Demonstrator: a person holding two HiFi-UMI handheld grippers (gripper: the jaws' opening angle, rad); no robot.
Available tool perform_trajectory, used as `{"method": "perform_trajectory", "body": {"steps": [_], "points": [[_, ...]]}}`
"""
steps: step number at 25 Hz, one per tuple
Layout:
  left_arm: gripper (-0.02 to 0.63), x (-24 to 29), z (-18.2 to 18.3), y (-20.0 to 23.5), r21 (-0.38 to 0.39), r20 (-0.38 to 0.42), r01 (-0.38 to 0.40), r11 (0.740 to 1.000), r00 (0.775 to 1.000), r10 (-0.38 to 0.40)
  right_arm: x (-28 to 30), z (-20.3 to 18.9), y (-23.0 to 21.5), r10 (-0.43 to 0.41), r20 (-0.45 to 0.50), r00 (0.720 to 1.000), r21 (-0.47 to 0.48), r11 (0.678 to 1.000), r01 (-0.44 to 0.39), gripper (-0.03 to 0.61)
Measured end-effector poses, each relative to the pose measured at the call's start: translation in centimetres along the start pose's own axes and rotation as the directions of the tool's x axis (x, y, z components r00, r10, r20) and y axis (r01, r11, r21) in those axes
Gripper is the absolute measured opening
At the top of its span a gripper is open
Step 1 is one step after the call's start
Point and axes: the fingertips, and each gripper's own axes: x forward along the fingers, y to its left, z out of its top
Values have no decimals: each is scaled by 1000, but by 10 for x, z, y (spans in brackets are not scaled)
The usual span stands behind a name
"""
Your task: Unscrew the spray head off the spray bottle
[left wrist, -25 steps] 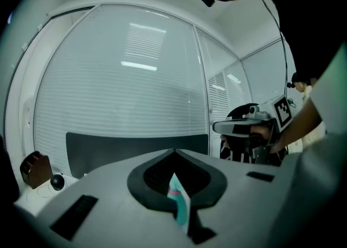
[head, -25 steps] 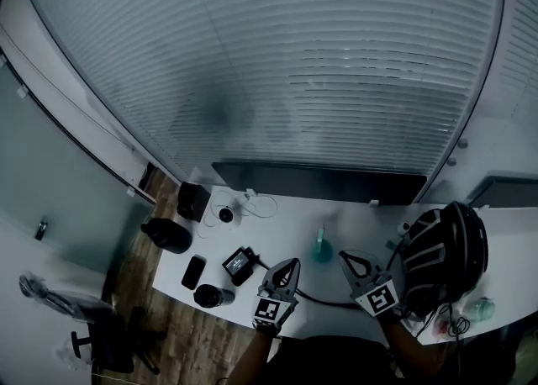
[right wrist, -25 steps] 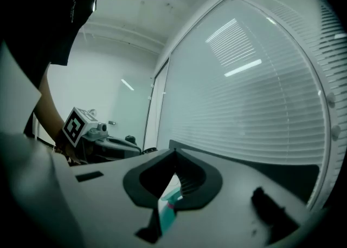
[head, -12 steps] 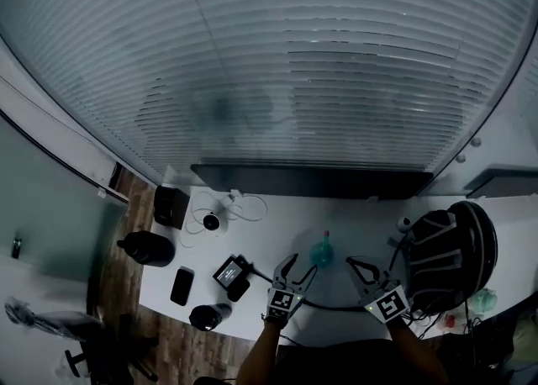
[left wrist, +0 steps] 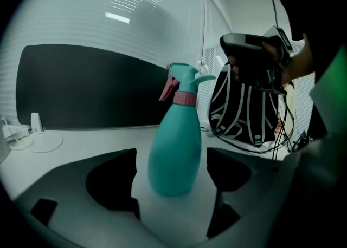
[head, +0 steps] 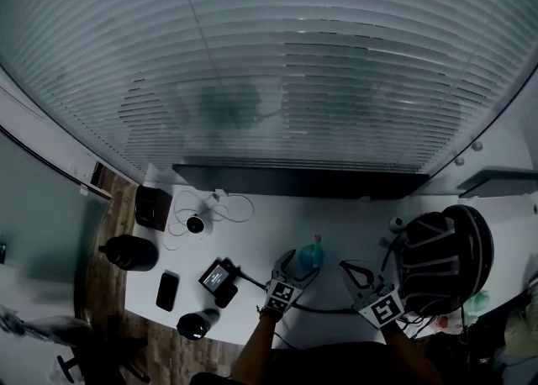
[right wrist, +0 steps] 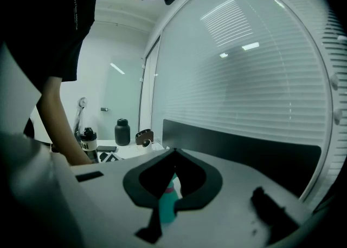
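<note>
Nothing is unscrewed yet: the spray head (left wrist: 181, 82) is seen seated on the teal spray bottle (left wrist: 173, 155), stood upright on the white desk (head: 252, 236) and framed, untouched, by the opening jaws of the left gripper (head: 296, 264) (the right gripper (right wrist: 173, 152) is held shut and empty nearby), so gripping and twisting are left

I see a white tabletop (head: 261, 236) carrying an upright teal plastic spray bottle (head: 309, 254), a flat black phone (head: 166, 291), a squat black jug (head: 129, 252), a coiled white cable (head: 231, 205) and a black-and-white striped bag (head: 441, 259).
</note>
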Motion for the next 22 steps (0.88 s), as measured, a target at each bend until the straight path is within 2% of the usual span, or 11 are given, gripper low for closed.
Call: {"method": "perform_trajectory", "body": {"steps": [5, 7, 10, 14, 16, 18, 20, 22], "points": [[396, 26, -11, -8, 29, -73, 11, 1000, 997, -9, -3, -1, -4, 13, -2, 1000, -15, 1000, -13, 0], [395, 32, -17, -5, 41, -101, -20, 999, 995, 24, -6, -1, -6, 9, -3, 1000, 1, 1000, -9, 0], [391, 35, -16, 3, 54, -101, -76, 996, 991, 82, -9, 0, -7, 7, -2, 1000, 11, 1000, -7, 0], [381, 32, -14, 9, 52, -109, -113, 992, 987, 119, -10, -1, -9, -1, -19, 1000, 27, 1000, 1, 0], [380, 22, 3, 11, 41, -92, -152, 987, 984, 156, -11, 0, -12, -3, -36, 999, 70, 998, 6, 0], [379, 0, 31, 5, -6, -55, -209, 978, 977, 208, -13, 6, -9, 13, -54, 998, 122, 992, -6, 0], [377, -25, 54, 0, -11, -22, -283, 959, 959, 283, -15, 16, -6, 33, -68, 997, 151, 988, -23, 0], [377, -48, 68, -4, -15, -23, -357, 934, 934, 357, -12, 34, -1, 58, -64, 996, 148, 988, -48, 0]]}}
